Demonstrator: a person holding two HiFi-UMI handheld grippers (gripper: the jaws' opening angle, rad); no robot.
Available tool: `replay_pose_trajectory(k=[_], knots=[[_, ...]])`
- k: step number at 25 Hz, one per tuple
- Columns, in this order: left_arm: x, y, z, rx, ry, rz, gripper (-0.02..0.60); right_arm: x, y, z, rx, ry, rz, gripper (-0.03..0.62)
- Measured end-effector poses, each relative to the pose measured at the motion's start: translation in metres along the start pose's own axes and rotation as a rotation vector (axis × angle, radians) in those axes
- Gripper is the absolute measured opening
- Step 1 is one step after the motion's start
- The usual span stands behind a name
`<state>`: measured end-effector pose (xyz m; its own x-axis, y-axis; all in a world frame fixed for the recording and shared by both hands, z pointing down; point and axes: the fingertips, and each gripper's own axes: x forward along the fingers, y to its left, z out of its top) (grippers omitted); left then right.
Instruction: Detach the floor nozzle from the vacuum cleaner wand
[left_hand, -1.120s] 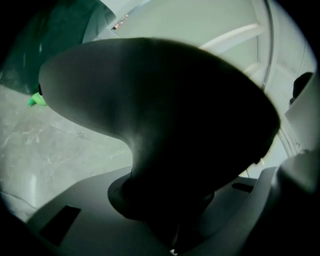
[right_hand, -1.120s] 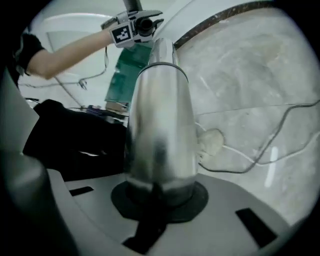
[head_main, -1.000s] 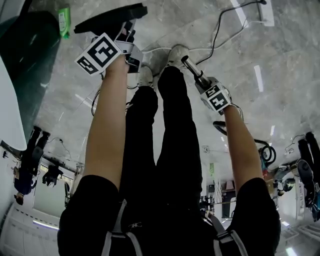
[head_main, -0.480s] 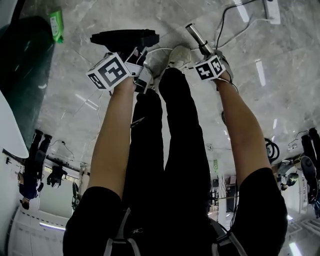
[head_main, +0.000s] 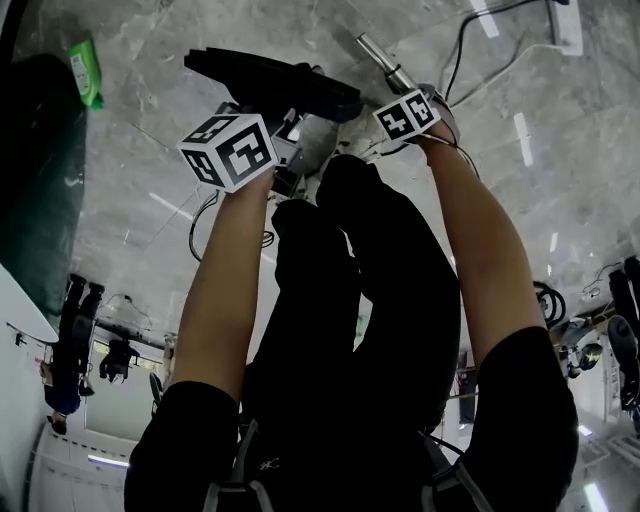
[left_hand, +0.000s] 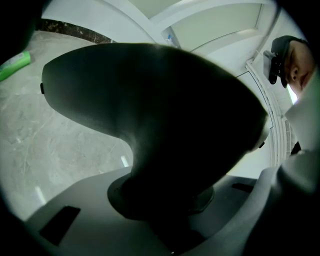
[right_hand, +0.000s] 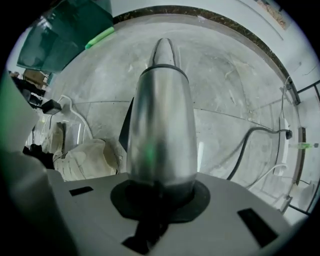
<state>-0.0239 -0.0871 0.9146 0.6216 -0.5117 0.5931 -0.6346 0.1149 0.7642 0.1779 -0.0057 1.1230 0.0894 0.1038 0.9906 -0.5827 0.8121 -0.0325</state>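
The black floor nozzle (head_main: 265, 78) hangs low over the marble floor, and my left gripper (head_main: 287, 118) is shut on its neck. In the left gripper view the nozzle (left_hand: 150, 115) fills most of the picture, its neck clamped between the jaws of the left gripper (left_hand: 167, 205). The silver wand (head_main: 385, 65) is a short metal tube to the right of the nozzle and apart from it. My right gripper (head_main: 402, 90) is shut on the wand. The right gripper view looks straight down, with the wand (right_hand: 160, 125) sticking out of the right gripper (right_hand: 159, 197) and its tapered tip free.
A green packet (head_main: 85, 72) lies on the floor at the left, beside a dark green panel (head_main: 35, 190). A power strip (head_main: 566, 30) and cables (head_main: 462, 50) lie at the right. The person's black-clad legs (head_main: 350, 280) and pale shoes (right_hand: 75, 160) are just below the grippers.
Both grippers have sunk toward the floor, carrying the nozzle and the wand with them. The right gripper has tipped to point downward. The person's knees have bent.
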Motion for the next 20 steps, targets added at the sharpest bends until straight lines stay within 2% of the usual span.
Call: replay_pose_trajectory(k=[5,8,10,11,13,15,18,20], knots=[[-0.001,-0.001,-0.003,0.008,0.010,-0.033,0.104,0.016,0.004,-0.001,-0.005,0.014,-0.023,0.054],[-0.002,-0.007,0.006,-0.044,-0.036,-0.101,0.104,0.021,0.007,-0.001,-0.011,0.029,0.000,0.055],[-0.002,-0.010,0.010,-0.053,-0.058,-0.119,0.104,0.023,0.010,0.002,-0.009,0.030,0.018,0.057],[-0.004,-0.012,0.008,-0.047,-0.056,-0.119,0.104,0.023,0.012,0.000,-0.002,0.033,0.028,0.068],[-0.010,-0.018,0.003,-0.022,-0.037,-0.116,0.104,0.020,0.016,-0.007,0.017,0.051,0.047,0.156],[-0.021,-0.028,0.001,0.001,-0.020,-0.112,0.104,0.012,0.015,-0.016,0.029,0.064,0.044,0.203],[-0.050,-0.046,0.002,0.008,-0.024,-0.112,0.104,-0.020,0.010,-0.024,0.048,0.028,0.007,0.219],[-0.075,-0.059,0.002,0.013,-0.030,-0.099,0.104,-0.057,0.012,-0.023,0.093,-0.044,-0.015,0.218]])
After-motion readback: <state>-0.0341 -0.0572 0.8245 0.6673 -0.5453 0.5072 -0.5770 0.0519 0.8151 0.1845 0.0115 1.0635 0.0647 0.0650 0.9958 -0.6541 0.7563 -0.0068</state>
